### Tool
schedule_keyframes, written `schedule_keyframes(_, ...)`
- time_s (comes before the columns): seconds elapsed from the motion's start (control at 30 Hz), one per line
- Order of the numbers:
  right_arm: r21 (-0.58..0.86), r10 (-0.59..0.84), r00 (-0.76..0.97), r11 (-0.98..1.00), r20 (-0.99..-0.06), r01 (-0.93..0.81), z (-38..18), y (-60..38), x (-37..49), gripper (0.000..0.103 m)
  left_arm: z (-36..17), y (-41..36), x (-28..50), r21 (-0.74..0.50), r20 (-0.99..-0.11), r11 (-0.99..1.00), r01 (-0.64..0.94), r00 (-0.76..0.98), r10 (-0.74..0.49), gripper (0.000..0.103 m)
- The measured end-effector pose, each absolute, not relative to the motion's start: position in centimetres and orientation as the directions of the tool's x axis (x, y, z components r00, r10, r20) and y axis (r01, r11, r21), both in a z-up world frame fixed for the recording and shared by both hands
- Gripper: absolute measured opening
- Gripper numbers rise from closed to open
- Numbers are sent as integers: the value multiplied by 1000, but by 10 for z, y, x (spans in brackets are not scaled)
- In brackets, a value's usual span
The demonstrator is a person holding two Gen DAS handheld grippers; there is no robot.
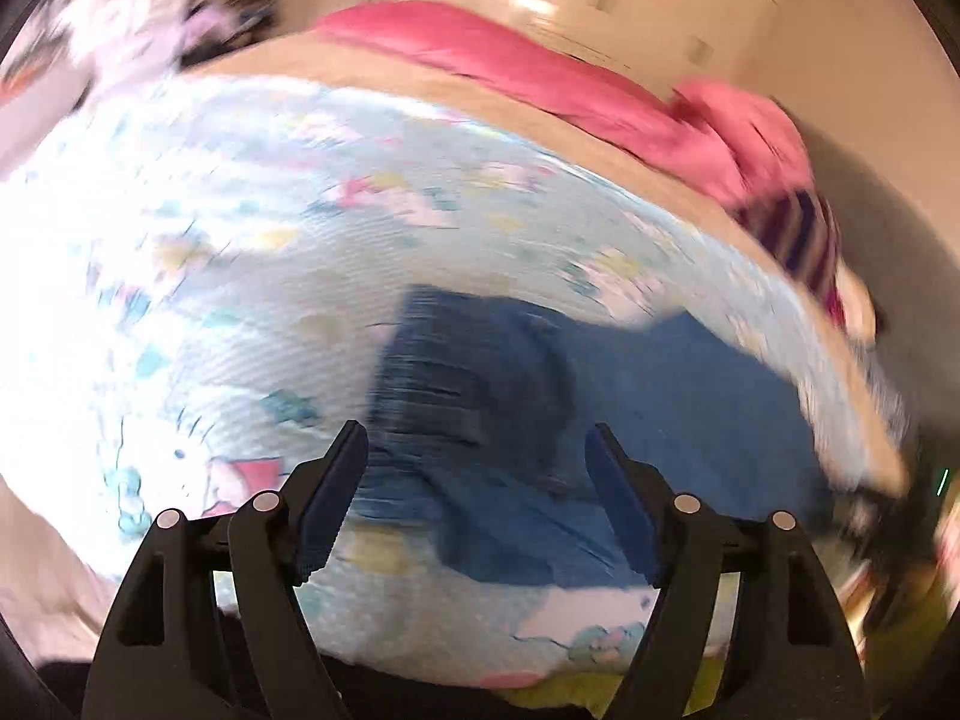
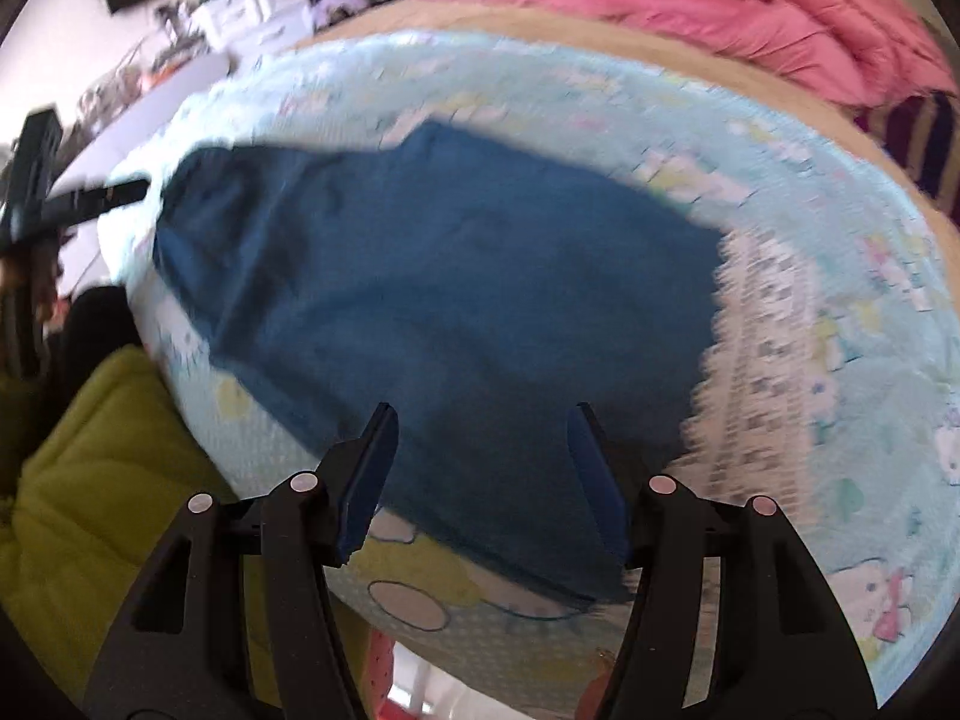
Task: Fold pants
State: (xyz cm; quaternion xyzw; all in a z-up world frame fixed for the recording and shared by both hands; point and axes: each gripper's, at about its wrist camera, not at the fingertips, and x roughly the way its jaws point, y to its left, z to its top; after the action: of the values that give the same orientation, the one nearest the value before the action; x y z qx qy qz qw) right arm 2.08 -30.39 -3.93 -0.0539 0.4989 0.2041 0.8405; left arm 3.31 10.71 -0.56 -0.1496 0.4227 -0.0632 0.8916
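Right wrist view: both our jaws stand released over limp blue pants [image 2: 432, 300] on the bed [image 2: 840, 330]; soft cloth, pinch hem edges.

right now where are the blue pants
In both wrist views the blue pants lie flat on the light cartoon-print sheet, just ahead of each open tool, with the pink duvet beyond.

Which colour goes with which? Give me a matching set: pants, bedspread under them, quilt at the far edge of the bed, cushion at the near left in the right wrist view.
Things:
1. pants
2. bedspread
3. quilt
4. cushion

Colours:
A. pink
B. yellow-green
C. dark blue
D. pale blue with cartoon print

Pairs: 1-C, 2-D, 3-A, 4-B
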Motion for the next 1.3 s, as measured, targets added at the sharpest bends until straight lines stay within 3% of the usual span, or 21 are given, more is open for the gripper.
schedule_keyframes(0.17, 118, 292, 411, 910, -863, -398, -42, -302, 21, 61, -23, 109, 52, -404, -735, 914, -40, 610, -298, 74)
schedule_keyframes(0.2, 119, 291, 408, 910, -865, -396, -42, -301, 22, 61, -24, 104, 55, -409, -730, 912, -23, 609, -312, 69)
schedule_keyframes(0.23, 123, 292, 404, 911, -867, -395, -42, -302, 22, 61, -26, 99, 57, -393, -734, 919, -21, 609, -300, 40)
schedule_keyframes(0.43, 124, 289, 394, 911, -873, -393, -44, -301, 22, 61, -6, 101, 35, -263, -720, 965, 21, 661, -211, 40)
schedule_keyframes(0.63, 109, 279, 387, 907, -879, -406, -45, -297, 20, 66, -27, 121, 43, -281, -763, 960, -16, 610, -214, 45)
schedule_keyframes(0.83, 119, 317, 505, 916, -803, -384, -8, -310, 19, 66, 18, 106, 28, -177, -691, 984, -13, 713, -115, 62)
schedule_keyframes(0.97, 118, 306, 555, 930, -773, -349, 0, -314, 37, 66, 42, 60, 34, -183, -654, 975, 129, 724, -218, 64)
schedule_keyframes(1.07, 119, 311, 550, 927, -775, -356, -5, -305, 50, 66, 32, 12, 54, -159, -683, 956, 246, 672, -287, 71)
schedule_keyframes(1.17, 111, 318, 542, 918, -778, -380, -13, -295, 61, 66, 0, -26, 81, -145, -756, 941, 305, 580, -305, 72)
schedule_keyframes(1.3, 60, 242, 521, 938, -819, -343, -32, -298, 78, 68, -39, -28, 106, -4, -823, 975, 221, 553, -129, 80)
